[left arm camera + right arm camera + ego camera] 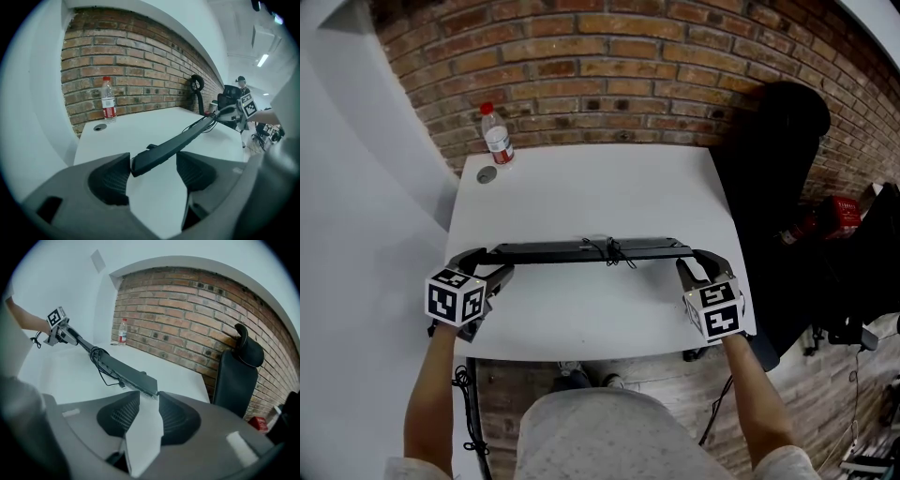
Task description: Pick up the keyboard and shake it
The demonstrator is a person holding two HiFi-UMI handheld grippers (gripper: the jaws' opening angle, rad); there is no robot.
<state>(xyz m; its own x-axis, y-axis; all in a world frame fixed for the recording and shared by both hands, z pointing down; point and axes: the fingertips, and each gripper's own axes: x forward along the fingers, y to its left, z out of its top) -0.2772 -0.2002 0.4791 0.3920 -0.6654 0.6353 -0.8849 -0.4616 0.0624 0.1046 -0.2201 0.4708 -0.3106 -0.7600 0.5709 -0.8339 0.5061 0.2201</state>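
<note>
Head view shows the keyboard point(581, 250) as a thin black bar across the middle of the frame, spanning between the two grippers over the near half of the white table point(581, 187), its cable point(614, 251) bunched at its centre. A water bottle point(497, 136) stands well apart in the upper left.

The left gripper point(487, 262) stands wide. In the left gripper view the keyboard's end point(154, 157) lies between the jaws against the left-hand pad, with bare table showing before the other pad, so no clamp there. The right gripper point(698, 265) is narrow. In the right gripper view its tips point(149, 397) pinch the keyboard's far end point(145, 383), and the bite looks shallow.

To do this step well, I judge both ends need a firm hold before any shake. The left jaws should close squarely across the thickness, and the right gripper would do better seated deeper. Keep the bar level and shake gently, since a tip-only pinch could let it swing or slip. Watch that the loose cable does not snag.
</note>
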